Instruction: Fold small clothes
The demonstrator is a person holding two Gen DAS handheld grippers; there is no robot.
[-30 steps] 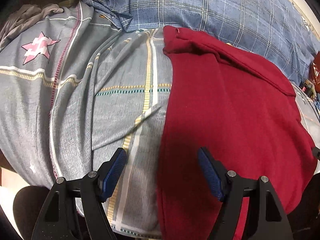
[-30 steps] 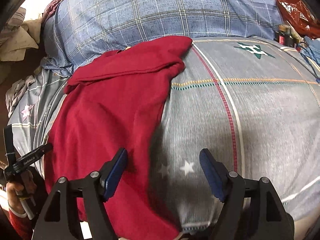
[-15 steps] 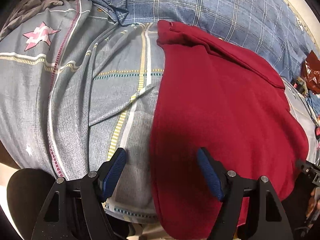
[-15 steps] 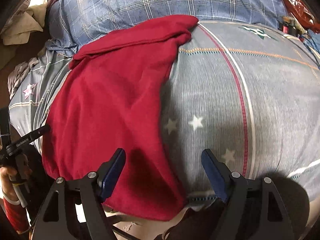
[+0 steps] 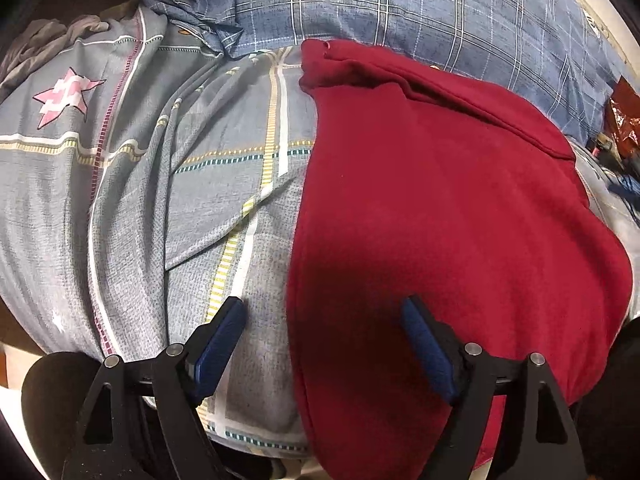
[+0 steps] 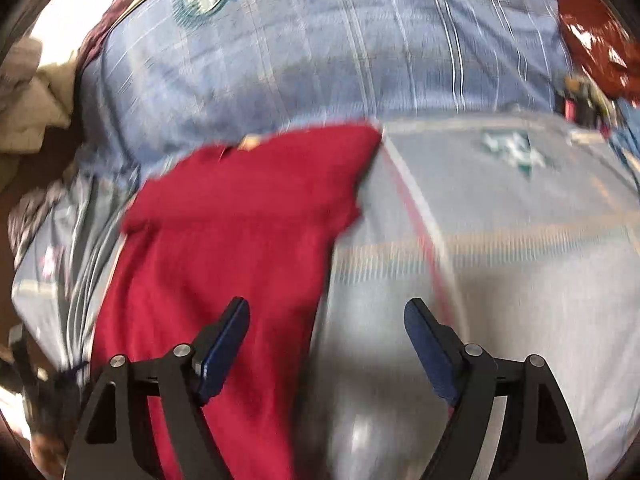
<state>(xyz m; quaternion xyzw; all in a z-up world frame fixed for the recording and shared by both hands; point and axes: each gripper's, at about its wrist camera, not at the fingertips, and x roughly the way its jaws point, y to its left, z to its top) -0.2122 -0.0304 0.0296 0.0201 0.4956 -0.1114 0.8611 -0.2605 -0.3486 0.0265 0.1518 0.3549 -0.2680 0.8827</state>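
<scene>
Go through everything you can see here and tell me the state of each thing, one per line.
red garment: spread flat on the bed, top edge folded over, not gripped
left gripper: open, empty, straddling the garment's left edge
right gripper: open, empty, straddling the garment's right edge; view blurred
grey bedsheet: wrinkled beside the garment
blue plaid quilt: bunched behind the garment

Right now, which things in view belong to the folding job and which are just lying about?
Job:
red garment, spread on the bed
left gripper, open
right gripper, open

Lying about:
grey patterned bedsheet
blue plaid bedding
red plastic bag
crumpled beige cloth
</scene>
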